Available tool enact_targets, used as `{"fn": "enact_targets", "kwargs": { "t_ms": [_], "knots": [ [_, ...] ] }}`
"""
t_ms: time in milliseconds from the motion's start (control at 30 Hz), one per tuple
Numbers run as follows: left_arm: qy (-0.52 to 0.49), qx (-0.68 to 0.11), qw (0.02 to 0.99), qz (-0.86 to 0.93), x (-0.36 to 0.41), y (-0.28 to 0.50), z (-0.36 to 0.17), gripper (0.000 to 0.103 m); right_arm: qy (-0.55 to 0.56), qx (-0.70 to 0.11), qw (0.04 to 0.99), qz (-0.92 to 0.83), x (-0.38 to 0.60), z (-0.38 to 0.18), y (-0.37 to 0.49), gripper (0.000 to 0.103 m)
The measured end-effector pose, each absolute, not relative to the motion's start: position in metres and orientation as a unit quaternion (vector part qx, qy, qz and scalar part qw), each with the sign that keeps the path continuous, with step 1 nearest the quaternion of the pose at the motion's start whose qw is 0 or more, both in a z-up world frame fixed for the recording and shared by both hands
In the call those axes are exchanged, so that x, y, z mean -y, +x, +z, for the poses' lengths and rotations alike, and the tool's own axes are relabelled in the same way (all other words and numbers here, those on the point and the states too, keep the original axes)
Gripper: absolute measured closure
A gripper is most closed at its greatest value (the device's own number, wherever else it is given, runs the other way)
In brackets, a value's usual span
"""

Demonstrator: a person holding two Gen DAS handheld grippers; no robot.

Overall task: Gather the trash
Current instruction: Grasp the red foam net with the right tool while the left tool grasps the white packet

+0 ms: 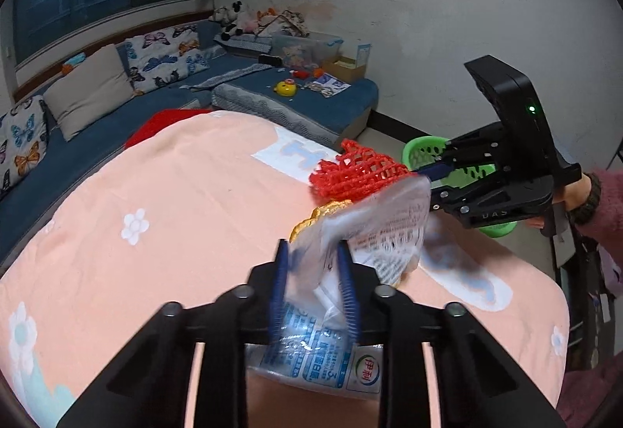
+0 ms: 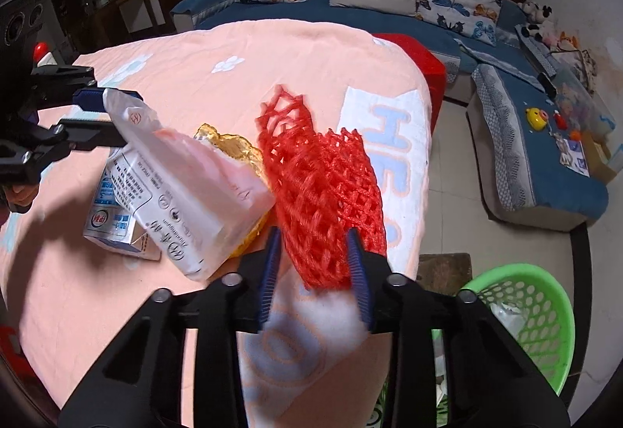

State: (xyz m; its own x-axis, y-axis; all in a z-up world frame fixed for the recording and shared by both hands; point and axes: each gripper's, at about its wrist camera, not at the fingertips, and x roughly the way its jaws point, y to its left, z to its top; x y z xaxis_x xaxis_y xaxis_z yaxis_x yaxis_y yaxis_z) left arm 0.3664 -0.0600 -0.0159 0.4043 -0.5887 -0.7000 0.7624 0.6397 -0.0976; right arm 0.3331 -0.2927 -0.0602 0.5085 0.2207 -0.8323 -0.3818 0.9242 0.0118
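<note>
My left gripper point(image 1: 313, 250) is shut on a clear printed plastic bag point(image 1: 381, 233), lifted above the peach cloth; it also shows in the right wrist view point(image 2: 187, 186), held by that gripper point(image 2: 117, 116). My right gripper point(image 2: 313, 237) is shut on a red foam fruit net point(image 2: 323, 186), which also shows in the left wrist view point(image 1: 354, 171) at the right gripper point(image 1: 432, 175). A blue-and-white milk carton point(image 2: 113, 217) lies on the cloth under the bag. A crumpled yellow wrapper point(image 2: 233, 147) lies between bag and net.
The table wears a peach flowered cloth point(image 1: 155, 194). A green plastic basket point(image 2: 533, 315) stands on the floor past the table's edge, holding some trash. A blue sofa point(image 2: 537, 163) with butterfly cushions and toys runs along the wall. A red stool point(image 2: 420, 54) stands behind the table.
</note>
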Motion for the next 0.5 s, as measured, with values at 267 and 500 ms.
{"fn": "enact_targets", "kwargs": {
  "t_ms": [267,500],
  "knots": [
    [0.122,-0.349,0.848,-0.380,0.055,0.338,-0.003,0.095,-0.057,-0.449,0.874,0.176,0.301,-0.049,0.318,0.088],
    [0.085,-0.337,0.868,-0.353,0.043,0.316,0.018,0.096,-0.028,-0.432,0.885,0.172,0.316,-0.031,0.290,0.091]
  ]
}}
